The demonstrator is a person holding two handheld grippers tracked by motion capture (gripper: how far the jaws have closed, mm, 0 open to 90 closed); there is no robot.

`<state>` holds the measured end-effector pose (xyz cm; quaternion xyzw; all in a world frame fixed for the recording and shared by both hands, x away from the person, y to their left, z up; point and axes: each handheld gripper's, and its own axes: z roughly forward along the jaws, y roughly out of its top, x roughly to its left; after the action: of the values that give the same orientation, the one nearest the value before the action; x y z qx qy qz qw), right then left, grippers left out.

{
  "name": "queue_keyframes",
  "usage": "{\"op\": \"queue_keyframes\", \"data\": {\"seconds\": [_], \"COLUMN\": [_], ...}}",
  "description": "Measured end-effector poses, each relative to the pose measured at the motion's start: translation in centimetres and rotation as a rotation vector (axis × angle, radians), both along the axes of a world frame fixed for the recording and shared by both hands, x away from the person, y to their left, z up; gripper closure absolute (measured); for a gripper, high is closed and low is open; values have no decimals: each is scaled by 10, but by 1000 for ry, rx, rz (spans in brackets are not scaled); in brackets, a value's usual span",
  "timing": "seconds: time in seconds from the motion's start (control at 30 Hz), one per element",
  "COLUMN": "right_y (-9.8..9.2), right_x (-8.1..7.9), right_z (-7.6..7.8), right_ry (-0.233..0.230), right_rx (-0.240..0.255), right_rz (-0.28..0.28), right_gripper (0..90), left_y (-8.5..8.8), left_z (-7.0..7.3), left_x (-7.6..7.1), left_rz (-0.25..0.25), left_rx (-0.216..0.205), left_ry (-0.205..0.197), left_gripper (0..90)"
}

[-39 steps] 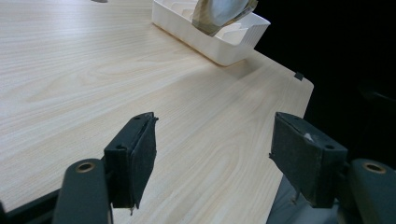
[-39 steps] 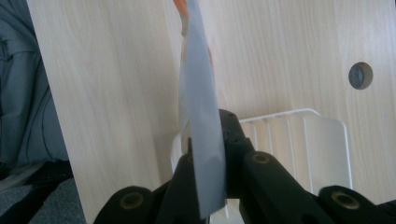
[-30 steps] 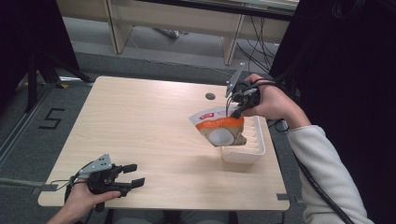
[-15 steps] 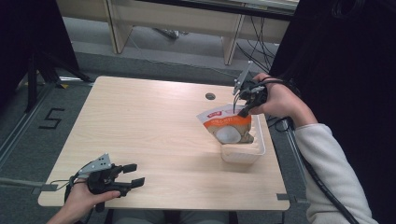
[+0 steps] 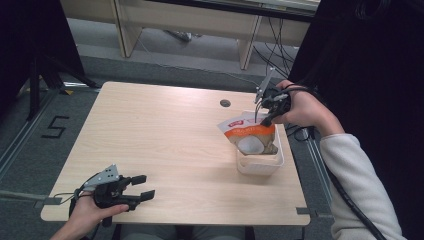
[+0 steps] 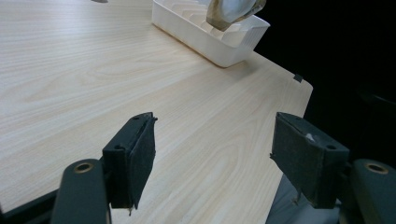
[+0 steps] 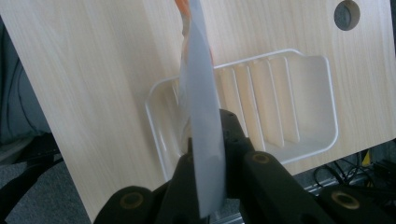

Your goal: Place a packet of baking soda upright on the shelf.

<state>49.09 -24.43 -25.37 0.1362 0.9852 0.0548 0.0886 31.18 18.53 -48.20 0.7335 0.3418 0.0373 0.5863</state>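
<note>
The right gripper [image 5: 263, 118] is clamped on the top edge of a food pouch [image 5: 249, 137], its two black jaws pressed flat against the thin sheet; in the right gripper view the pouch [image 7: 201, 116] rises edge-on from between the closed jaws as a pale grey strip with a bit of orange at the top. The person's right hand [image 5: 300, 110] holds this gripper above the far right part of the table [image 5: 165, 140], with the jaws pointing down and toward the tray.

The pouch hangs from the grip with its lower end inside the white plastic tray [image 5: 260, 162]. It is orange and white with a red label near the top and a picture of something round and pale on its front. It leans toward the left of the tray as the high view shows it. The tray [image 7: 308, 98] is a shallow rectangular one with raised ribs across its floor. It stands near the right edge of the table, just this side of a small round hole [image 5: 225, 103] in the tabletop.

The left gripper [image 5: 141, 187] rests at the near left corner of the table in the person's left hand [image 5: 95, 212], well apart from the tray. Its jaws stand wide apart with nothing between them, and bare wood [image 6: 201, 130] shows in the gap.
</note>
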Motion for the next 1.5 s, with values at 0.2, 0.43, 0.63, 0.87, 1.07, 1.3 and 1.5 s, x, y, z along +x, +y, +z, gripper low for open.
{"op": "queue_keyframes", "data": {"seconds": [0.2,0.43,0.63,0.87,1.07,1.3,1.5], "right_y": [-2,-2,-3,-5,-11,-14,-16], "right_x": [1,2,3,4,6,3,6], "right_z": [-1,-5,-6,-9,-9,-6,-7], "right_ry": [8,14,13,15,23,16,15], "right_rx": [0,-19,-20,-40,-52,-55,-71], "right_rz": [-4,7,5,1,-8,-20,11], "right_gripper": [900,900,900,900,900,900,900], "left_y": [0,0,0,0,0,0,0], "left_z": [0,0,-1,-1,-1,-1,-1], "left_x": [0,0,0,0,0,0,0], "left_rz": [-4,-5,-6,-10,-9,-9,-10], "left_rx": [4,4,1,0,-1,0,-1], "left_ry": [0,0,2,5,6,7,7], "left_gripper": [297,296,296,294,295,294,294]}}
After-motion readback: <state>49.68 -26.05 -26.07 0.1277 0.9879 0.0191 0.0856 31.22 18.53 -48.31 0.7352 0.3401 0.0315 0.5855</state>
